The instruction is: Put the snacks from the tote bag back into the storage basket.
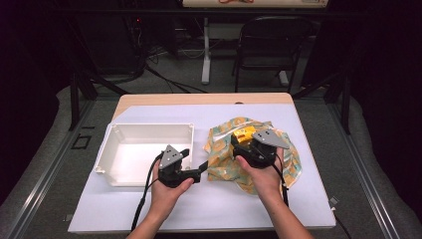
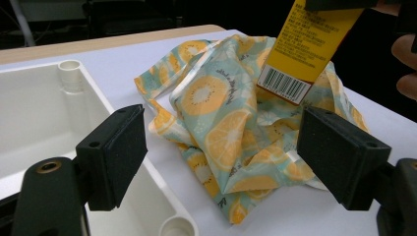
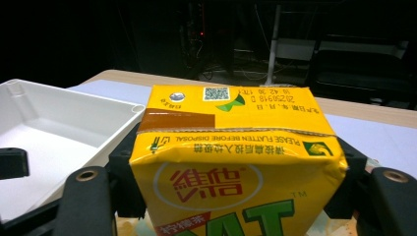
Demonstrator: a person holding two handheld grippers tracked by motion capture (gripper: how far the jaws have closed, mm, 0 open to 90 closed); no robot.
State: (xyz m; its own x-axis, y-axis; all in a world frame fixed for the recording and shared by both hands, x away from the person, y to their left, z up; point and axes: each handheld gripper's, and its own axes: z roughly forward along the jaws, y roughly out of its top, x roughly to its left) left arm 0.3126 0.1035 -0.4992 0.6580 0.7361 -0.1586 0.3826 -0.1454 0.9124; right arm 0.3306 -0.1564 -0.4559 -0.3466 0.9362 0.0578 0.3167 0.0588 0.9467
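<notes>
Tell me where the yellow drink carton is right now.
The yellow drink carton is clamped in the right tool, lifted above the fruit-print cloth on the table's right half, right of the white tray.

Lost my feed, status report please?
Right gripper shut on yellow carton, above fruit-print cloth. Left gripper open, beside white tray. Nothing blocking.

both forearms enter from the bottom of the high view. left hand (image 1: 166, 191) grips the left gripper (image 1: 196, 167) low over the table, pointing right, jaws parted with nothing between the pads. right gripper (image 1: 241, 139) sits raised, pointing forward, jaws pressed against the yellow carton (image 3: 236, 162).
</notes>
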